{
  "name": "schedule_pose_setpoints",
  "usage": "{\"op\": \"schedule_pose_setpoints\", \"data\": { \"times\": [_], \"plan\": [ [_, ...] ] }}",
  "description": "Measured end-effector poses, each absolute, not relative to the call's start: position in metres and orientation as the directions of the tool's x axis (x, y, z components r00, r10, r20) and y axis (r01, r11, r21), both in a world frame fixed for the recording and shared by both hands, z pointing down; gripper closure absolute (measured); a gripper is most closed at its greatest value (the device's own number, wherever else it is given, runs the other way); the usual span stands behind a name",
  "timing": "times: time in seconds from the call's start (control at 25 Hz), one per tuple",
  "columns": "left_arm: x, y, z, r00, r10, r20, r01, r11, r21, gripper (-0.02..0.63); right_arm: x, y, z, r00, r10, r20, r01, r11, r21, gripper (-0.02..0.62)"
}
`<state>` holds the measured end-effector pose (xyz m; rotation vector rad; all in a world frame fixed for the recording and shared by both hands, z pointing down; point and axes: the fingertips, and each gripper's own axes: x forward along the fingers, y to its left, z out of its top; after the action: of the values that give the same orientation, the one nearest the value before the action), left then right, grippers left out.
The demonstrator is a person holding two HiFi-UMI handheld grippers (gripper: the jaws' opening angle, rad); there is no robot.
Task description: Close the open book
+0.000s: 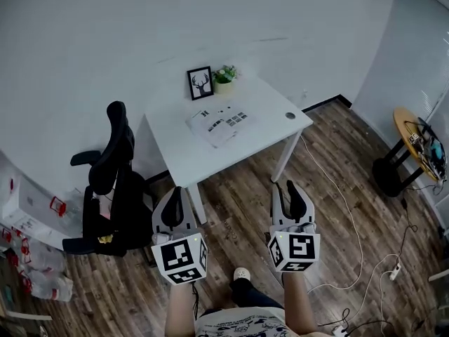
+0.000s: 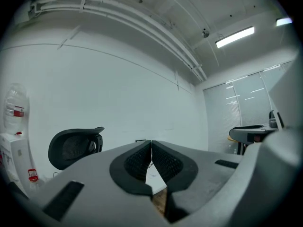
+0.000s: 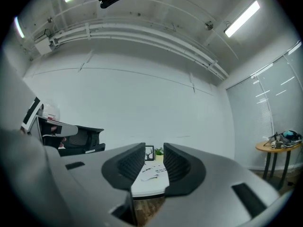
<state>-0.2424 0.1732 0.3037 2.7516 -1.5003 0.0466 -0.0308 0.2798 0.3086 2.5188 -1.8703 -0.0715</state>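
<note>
Book: the book [image 1: 221,123] lies open and flat, pages up, about in the middle of the table [image 1: 273,104], a little nearer to its back edge than to its front edge.
Behind the book: a picture frame [image 1: 200,83] and a small plant [image 1: 224,79] stand at the back edge of the table, so I think closing a cover from the front side is freer.
Left gripper: your left gripper [image 1: 176,194] points level toward the table. Its fingers are pressed together at the tips with nothing between them.
Right gripper: your right gripper [image 1: 285,187] also points level. Its fingers stand apart, and only the far table shows in the gap; they pinch nothing.
Why held so: I judge that you carry both grippers side by side in front of you because you are not yet at the table. The spread right fingers look ready for the page edge.
Book against the fingers: the book is well apart from both grippers, ahead of them, with bare floor [image 1: 238,188] and the front edge of the table between. In the right gripper view the book [image 3: 151,171] sits between the two fingers, so this gripper is lined up with it.
Beside the table: a black chair [image 1: 112,181] stands off the table's left edge, clear of your way.
Task stage: the approach; the book is untouched.
</note>
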Motion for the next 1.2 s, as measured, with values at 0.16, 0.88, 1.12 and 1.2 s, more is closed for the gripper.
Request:
{"op": "schedule_pose_setpoints", "data": {
  "times": [0.16,0.88,1.12,1.2],
  "plan": [
    [-0.213,0.145,0.302,0.518,-0.855,0.030,-0.855,-0.518,-0.009,0.581,0.000,0.249,0.308,0.259,-0.965,-0.031,-0.965,-0.260,0.037,0.479],
    [-0.134,0.069,0.319,0.452,-0.889,0.069,-0.890,-0.454,-0.027,0.581,0.091,0.157,0.329,0.195,-0.981,0.001,-0.981,-0.195,0.017,0.472],
    [-0.126,0.052,0.330,0.447,-0.890,0.094,-0.892,-0.451,-0.034,0.581,0.100,0.139,0.342,0.191,-0.981,0.021,-0.982,-0.191,0.008,0.472],
    [-0.121,0.044,0.334,0.447,-0.889,0.099,-0.892,-0.452,-0.033,0.581,0.103,0.132,0.344,0.189,-0.982,0.024,-0.982,-0.189,0.008,0.472]
  ]
}}
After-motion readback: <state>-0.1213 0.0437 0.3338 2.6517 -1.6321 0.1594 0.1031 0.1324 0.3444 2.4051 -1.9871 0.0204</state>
